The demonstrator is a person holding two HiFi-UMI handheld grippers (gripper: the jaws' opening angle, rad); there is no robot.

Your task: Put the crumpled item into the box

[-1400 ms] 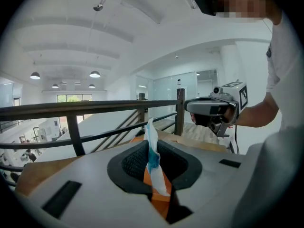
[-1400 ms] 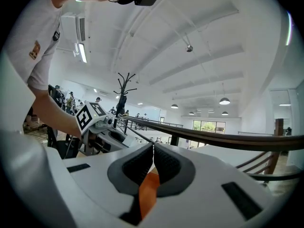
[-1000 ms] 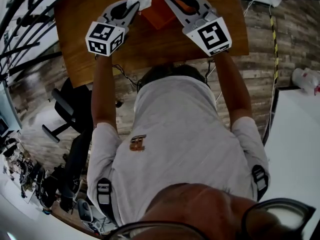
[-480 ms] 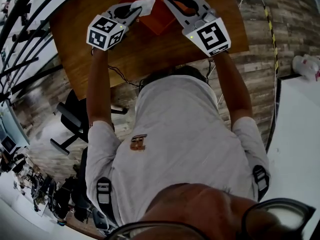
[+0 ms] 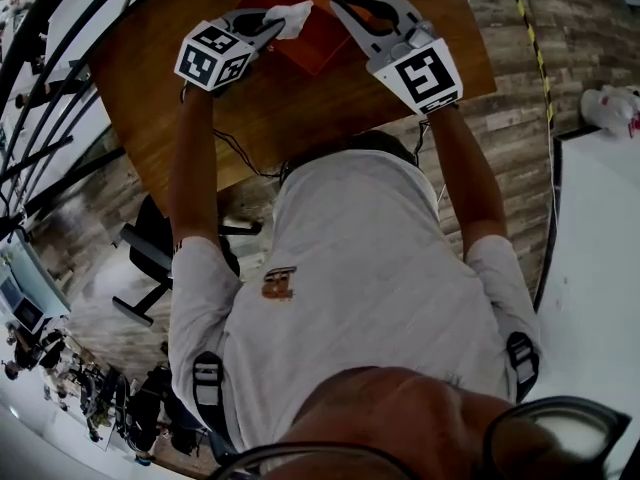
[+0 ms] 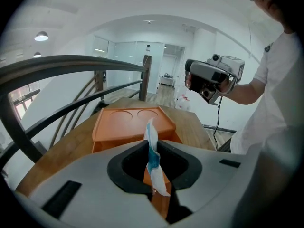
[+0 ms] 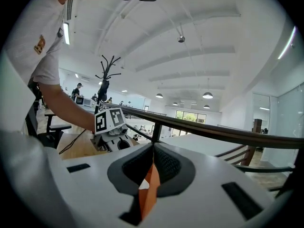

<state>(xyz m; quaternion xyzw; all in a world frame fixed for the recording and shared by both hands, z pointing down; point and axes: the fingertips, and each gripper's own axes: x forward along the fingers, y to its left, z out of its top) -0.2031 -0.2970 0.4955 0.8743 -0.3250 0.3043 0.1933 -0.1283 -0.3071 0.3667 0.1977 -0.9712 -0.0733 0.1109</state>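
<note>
"Head view first: where is the crumpled paper [image 5: 292, 15]?"

"It's pinched at the tip of the left gripper [image 5: 274, 24], by the left edge of the orange box [image 5: 322, 46]. It isn't lying inside. The box sits on a wooden table [image 5: 300, 118]."

"Does that gripper really have hold of it?"

"Yes. In the left gripper view both jaws press on the paper's middle. A white strip with a blue streak sticks up above the tips, and a wider white end hangs below them. Beyond it lies the box's flap [image 6: 128, 122], which has two round rings pressed into it."

"And the other gripper?"

"The right gripper [image 5: 343, 6] comes at the box from the opposite side. In the right gripper view its ribbed pads [image 7: 167, 166] are clamped on a thin orange edge of the box, seen edge-on between them."

"Do the two grippers touch?"

"No, they're apart, with a bit of the box showing between their tips."
</note>
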